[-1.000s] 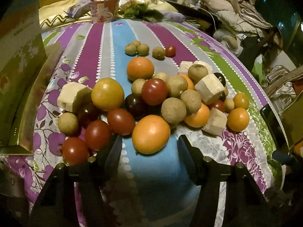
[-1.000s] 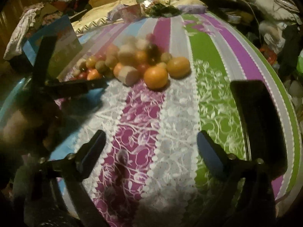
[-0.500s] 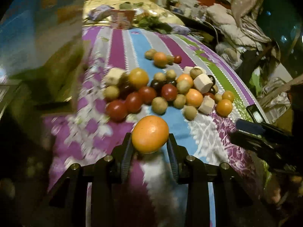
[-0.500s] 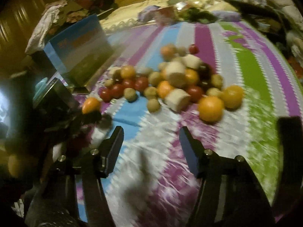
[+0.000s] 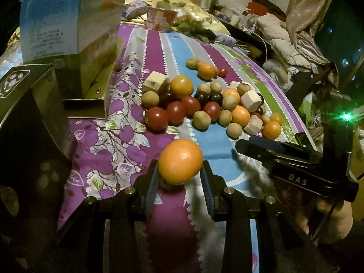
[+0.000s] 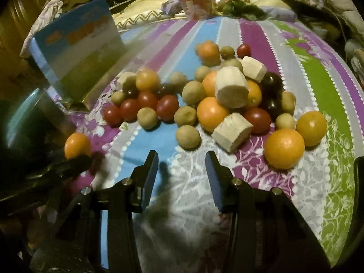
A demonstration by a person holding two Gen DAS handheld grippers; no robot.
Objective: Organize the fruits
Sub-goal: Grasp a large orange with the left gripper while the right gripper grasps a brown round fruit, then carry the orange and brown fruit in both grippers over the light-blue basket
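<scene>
My left gripper point(image 5: 179, 170) is shut on an orange point(image 5: 180, 161) and holds it above the striped cloth, near side of the fruit pile; the orange also shows in the right wrist view point(image 6: 77, 145). The pile holds oranges point(image 6: 284, 151), red tomatoes point(image 5: 157, 118), brown round fruits point(image 6: 188, 136), dark plums point(image 6: 271, 83) and pale cut chunks point(image 6: 231, 90). My right gripper point(image 6: 181, 161) is open and empty, just short of a brown fruit at the pile's near edge. It shows at the right of the left wrist view point(image 5: 254, 145).
A blue and green box point(image 5: 68, 22) stands open at the left of the pile. A dark box point(image 5: 20, 104) is at the near left. A small carton point(image 6: 195, 6) and leafy greens point(image 6: 241, 9) lie at the far end. Clutter fills the right side beyond the cloth edge.
My left gripper closed on the orange and drew it back out of the pile toward the near left. My right gripper swung left toward the pile and narrowed its opening.
</scene>
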